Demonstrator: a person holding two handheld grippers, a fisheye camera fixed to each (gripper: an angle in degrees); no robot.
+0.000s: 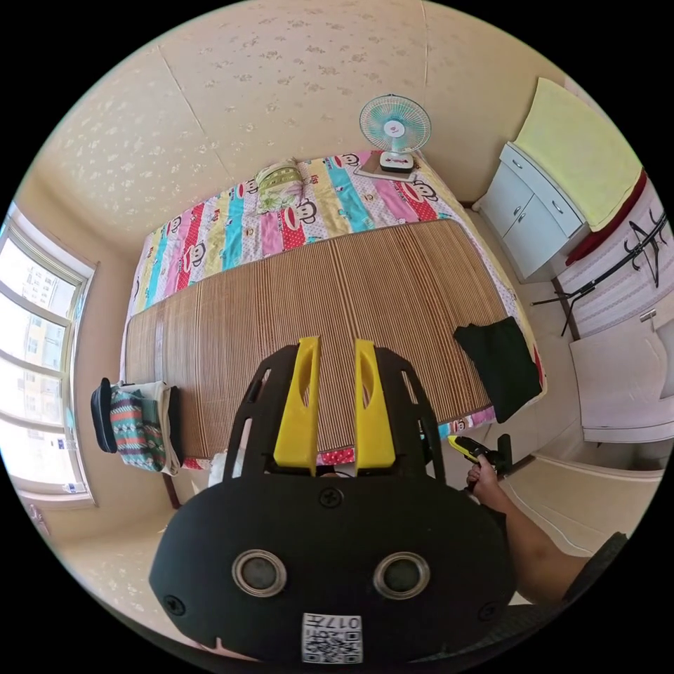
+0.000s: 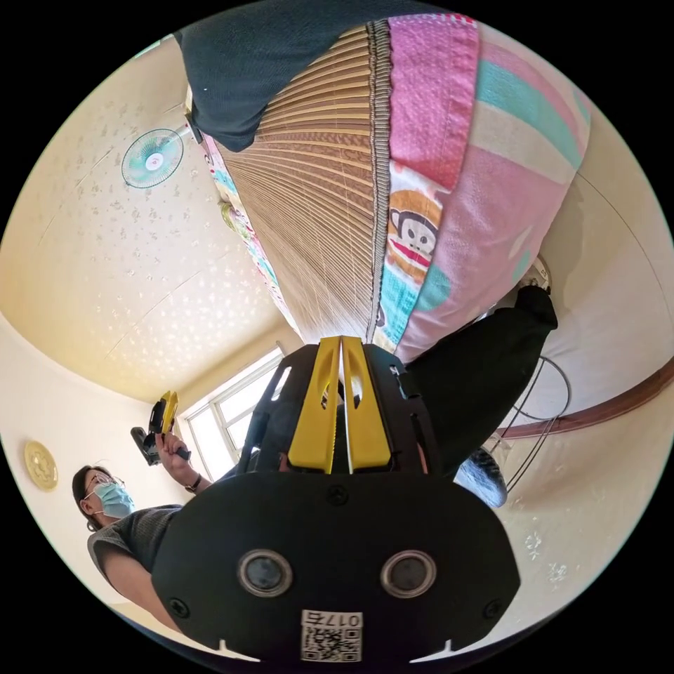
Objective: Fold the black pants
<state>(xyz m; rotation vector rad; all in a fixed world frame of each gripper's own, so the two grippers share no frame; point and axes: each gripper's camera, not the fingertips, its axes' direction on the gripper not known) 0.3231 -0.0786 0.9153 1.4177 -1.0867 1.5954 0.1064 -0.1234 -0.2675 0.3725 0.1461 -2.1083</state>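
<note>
In the left gripper view our left gripper (image 1: 335, 344) is nearest, its yellow jaws parted and empty. At about four o'clock, low beside the bed, we hold the right gripper (image 1: 469, 448); in its own view its jaws are pressed together on nothing. Further, at about three o'clock, the black pants (image 1: 500, 364) lie in a bundle on the corner of the bamboo mat (image 1: 316, 295), touching its edge, long axis toward five o'clock. The right gripper is nearer. Beyond, toward twelve o'clock, we have much open mat.

Left gripper (image 1: 334, 351) raised, fingers apart, right gripper (image 2: 341, 345) lowered, fingers together
</note>
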